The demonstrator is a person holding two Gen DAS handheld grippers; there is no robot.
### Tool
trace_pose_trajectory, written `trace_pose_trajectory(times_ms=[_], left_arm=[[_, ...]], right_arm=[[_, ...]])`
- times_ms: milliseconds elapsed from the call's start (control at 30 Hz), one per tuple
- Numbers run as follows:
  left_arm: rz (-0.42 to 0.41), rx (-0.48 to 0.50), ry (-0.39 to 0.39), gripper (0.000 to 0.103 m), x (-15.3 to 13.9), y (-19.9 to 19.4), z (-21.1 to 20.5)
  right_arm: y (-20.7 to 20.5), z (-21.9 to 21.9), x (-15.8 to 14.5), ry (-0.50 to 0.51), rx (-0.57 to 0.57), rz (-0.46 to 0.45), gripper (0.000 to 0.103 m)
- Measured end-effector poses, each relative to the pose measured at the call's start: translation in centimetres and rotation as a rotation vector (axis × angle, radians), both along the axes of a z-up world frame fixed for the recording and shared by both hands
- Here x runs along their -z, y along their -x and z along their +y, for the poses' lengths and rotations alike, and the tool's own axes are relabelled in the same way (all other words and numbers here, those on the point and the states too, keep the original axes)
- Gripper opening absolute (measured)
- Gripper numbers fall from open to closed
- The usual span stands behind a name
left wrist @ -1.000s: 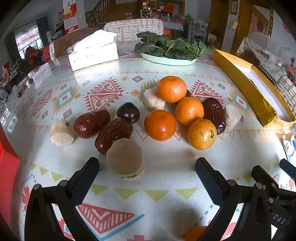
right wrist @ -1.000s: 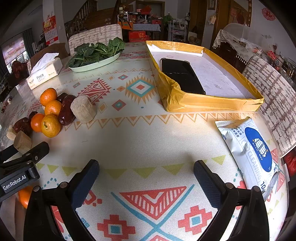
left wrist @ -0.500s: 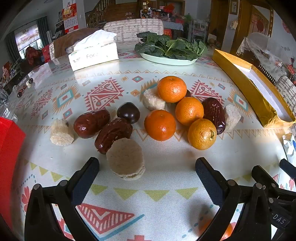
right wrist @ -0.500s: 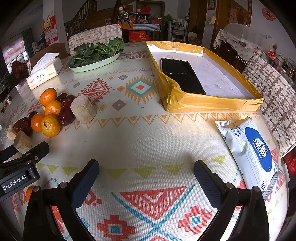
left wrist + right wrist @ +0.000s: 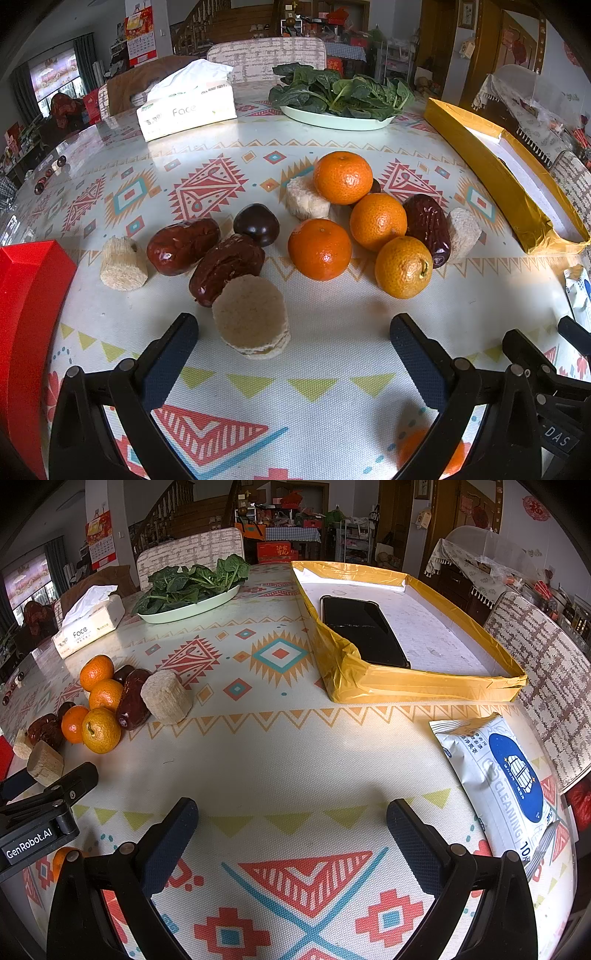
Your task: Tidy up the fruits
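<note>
Several oranges [image 5: 319, 248] lie in a loose pile on the patterned tablecloth with dark red dates [image 5: 226, 267], a dark plum [image 5: 256, 223] and pale sugarcane chunks [image 5: 250, 314]. My left gripper [image 5: 293, 354] is open and empty, just short of the nearest chunk. Another orange [image 5: 430, 450] lies on the cloth beneath its right finger. The pile also shows at the left in the right wrist view [image 5: 100, 729]. My right gripper [image 5: 291, 838] is open and empty over bare cloth.
A red box [image 5: 26, 314] stands at the left edge. A yellow-taped tray [image 5: 373, 685] holding a black phone [image 5: 364, 629] is at the right, a wipes pack [image 5: 498, 779] near it. A tissue box [image 5: 186, 110] and a spinach plate [image 5: 340, 98] stand behind.
The red box has slid in further from the left edge of the left wrist view. The orange beneath the left gripper has shifted right. Both grippers stay still and open.
</note>
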State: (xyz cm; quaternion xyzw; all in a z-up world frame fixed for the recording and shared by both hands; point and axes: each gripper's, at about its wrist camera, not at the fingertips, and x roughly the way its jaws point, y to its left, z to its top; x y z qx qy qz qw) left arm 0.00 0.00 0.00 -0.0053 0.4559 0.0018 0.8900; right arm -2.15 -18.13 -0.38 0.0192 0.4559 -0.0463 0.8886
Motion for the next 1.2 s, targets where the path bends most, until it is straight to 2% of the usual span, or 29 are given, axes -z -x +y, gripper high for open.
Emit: trace_pose_trajectory(times_ms=[967, 1200], left_arm=[[0.001, 0.001, 0.001, 0.103, 0.0, 0.01, 0.01], [0.053, 0.11, 0.0, 0.103, 0.06, 0.69, -0.29]], right_arm=[[0.09, -0.05, 0.0, 0.0, 0.0, 0.0, 0.103], [-0.25, 0.16, -0.22, -0.01, -0.006, 0.037, 0.103]])
